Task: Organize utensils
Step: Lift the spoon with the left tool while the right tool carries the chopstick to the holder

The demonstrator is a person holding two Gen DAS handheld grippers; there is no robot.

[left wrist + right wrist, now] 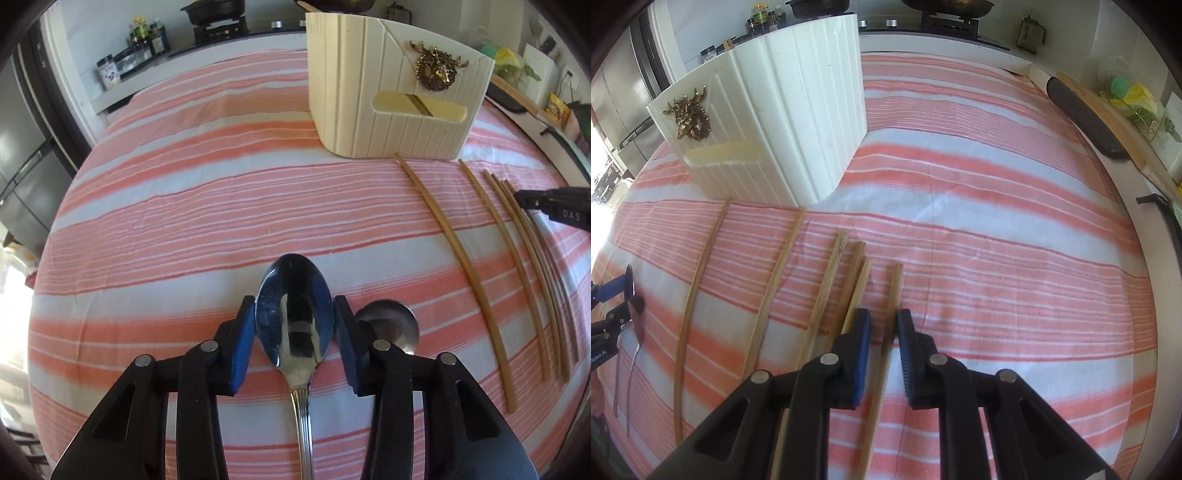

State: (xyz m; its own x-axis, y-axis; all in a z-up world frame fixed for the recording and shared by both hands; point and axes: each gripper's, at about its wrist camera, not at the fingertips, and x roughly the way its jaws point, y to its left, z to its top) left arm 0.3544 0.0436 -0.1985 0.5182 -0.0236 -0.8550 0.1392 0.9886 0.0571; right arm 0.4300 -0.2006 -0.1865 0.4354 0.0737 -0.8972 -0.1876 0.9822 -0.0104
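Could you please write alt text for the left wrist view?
The left tool closes its blue pads on the bowl of a steel spoon above a pink-striped cloth. A second spoon lies just right; bamboo chopsticks and a cream holder sit beyond.

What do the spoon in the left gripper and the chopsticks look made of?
Spoon: polished metal, probably stainless steel; its bowl mirrors the room. Chopsticks: likely bamboo or wood, matte tan with faint visible grain.
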